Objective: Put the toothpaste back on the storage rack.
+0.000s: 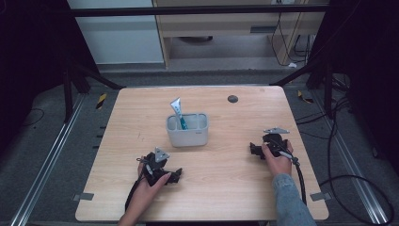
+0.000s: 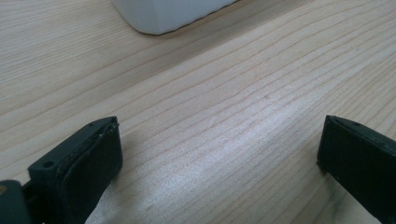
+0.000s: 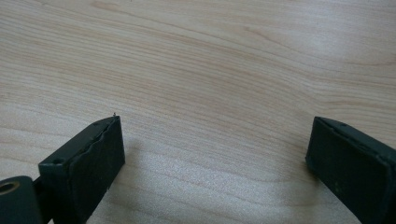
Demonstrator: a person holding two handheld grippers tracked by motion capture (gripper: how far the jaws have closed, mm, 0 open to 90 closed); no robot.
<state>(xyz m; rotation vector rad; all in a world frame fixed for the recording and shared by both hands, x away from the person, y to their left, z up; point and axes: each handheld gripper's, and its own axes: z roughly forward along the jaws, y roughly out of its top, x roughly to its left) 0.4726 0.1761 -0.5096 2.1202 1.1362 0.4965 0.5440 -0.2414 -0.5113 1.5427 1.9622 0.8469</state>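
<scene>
I rest both grippers, left (image 1: 175, 175) and right (image 1: 253, 149), gaping empty on the table (image 1: 226, 188); toothpaste tube (image 1: 178, 112) stands in the far caddy (image 1: 187, 136), awaiting approach.

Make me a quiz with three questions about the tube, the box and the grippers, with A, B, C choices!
1. Where is the tube?
A. Flat on the table
B. Standing in the box
C. Held in a gripper

2. What colour is the box?
A. Red
B. Black
C. Pale grey

3. How are the left gripper and the right gripper?
A. Both open, holding nothing
B. Both shut on the tube
C. One open, one shut

Answers:
1. B, the tube leans out of the box's left compartment in the high view.
2. C, its walls look pale grey against the wooden table.
3. A, each gripper view shows its two black jaws wide apart with bare wood between them.
</scene>
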